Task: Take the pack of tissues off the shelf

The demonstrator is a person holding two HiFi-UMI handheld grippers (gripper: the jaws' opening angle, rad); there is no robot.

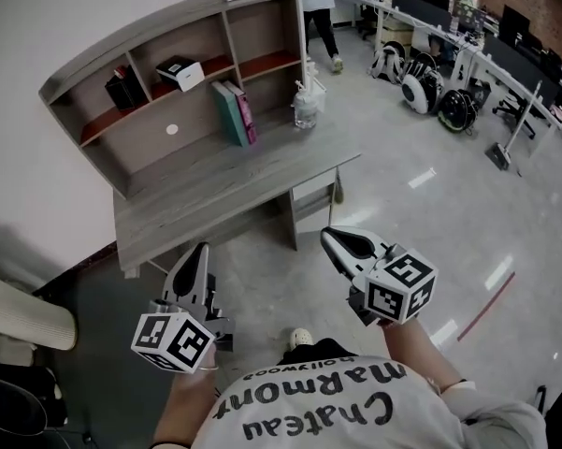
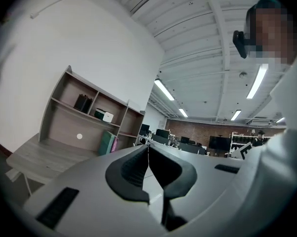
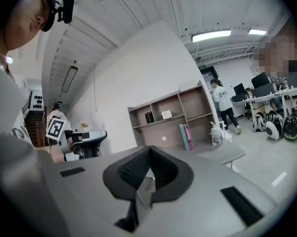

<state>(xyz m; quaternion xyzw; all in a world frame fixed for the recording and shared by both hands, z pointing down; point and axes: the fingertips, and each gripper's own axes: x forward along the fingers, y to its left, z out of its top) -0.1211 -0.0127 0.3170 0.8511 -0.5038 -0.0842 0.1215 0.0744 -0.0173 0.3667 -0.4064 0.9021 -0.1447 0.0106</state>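
Observation:
The pack of tissues (image 1: 180, 71), a white box with a dark top, lies in the middle compartment of the wooden shelf unit (image 1: 84, 75) on the desk (image 1: 215, 190). It also shows small and far off as the pack (image 2: 105, 115) in the left gripper view and the pack (image 3: 166, 114) in the right gripper view. My left gripper (image 1: 200, 251) is shut and empty, held in front of the desk's near edge. My right gripper (image 1: 331, 239) is also shut with nothing in it, level with the desk's right front corner. Both are well short of the shelf.
Black items (image 1: 124, 90) stand left of the tissues. Teal and pink books (image 1: 236, 112) lean on the desk, and a clear bottle (image 1: 306, 106) stands at its right end. A person (image 1: 318, 7) stands behind the shelf. Parked scooters (image 1: 421, 87) and office desks fill the right; a chair (image 1: 19, 316) is at my left.

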